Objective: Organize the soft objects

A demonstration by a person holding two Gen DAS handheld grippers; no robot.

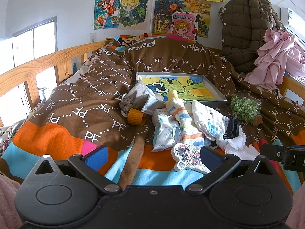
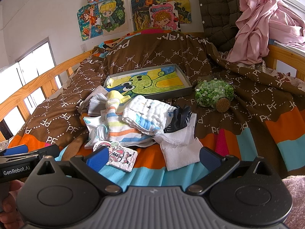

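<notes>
**Q:** Where did the soft objects lie?

**A:** The heap of soft objects [image 2: 141,122] sat mid-bed on the patterned quilt [image 1: 76,103], near its striped front edge. Uppermost were a striped sock [image 2: 114,112] and a white quilted cloth [image 2: 146,112]; a dark sock [image 2: 181,118] touched that cloth on its far-right side. A white frayed cloth [image 2: 179,150] lay nearest my right fingers. A flat printed patch [image 2: 122,156] lay at the heap's front edge, just ahead of my left gripper [image 1: 152,156].

**Q:** And your fingers?

**A:** My left gripper stood wide apart, blue pads [image 1: 97,158] spread, holding nothing. My right gripper [image 2: 152,158] was likewise spread wide and empty, its right pad [image 2: 209,158] just beside the frayed cloth; whether they touched, I could not tell.

**Q:** What surrounded the heap?

**A:** Behind it, a shallow grey tray [image 2: 187,87] carried a frog drawing. A grey drawstring pouch [image 1: 129,103] and an orange cap [image 1: 136,117] lay at the heap's left. A cork-stoppered jar of green pieces [image 2: 213,95] lay on its side to the right. A wooden bed rail [image 1: 38,66] ran along the quilt's left edge; a pink garment [image 2: 263,30] hung at the far-right corner.
</notes>
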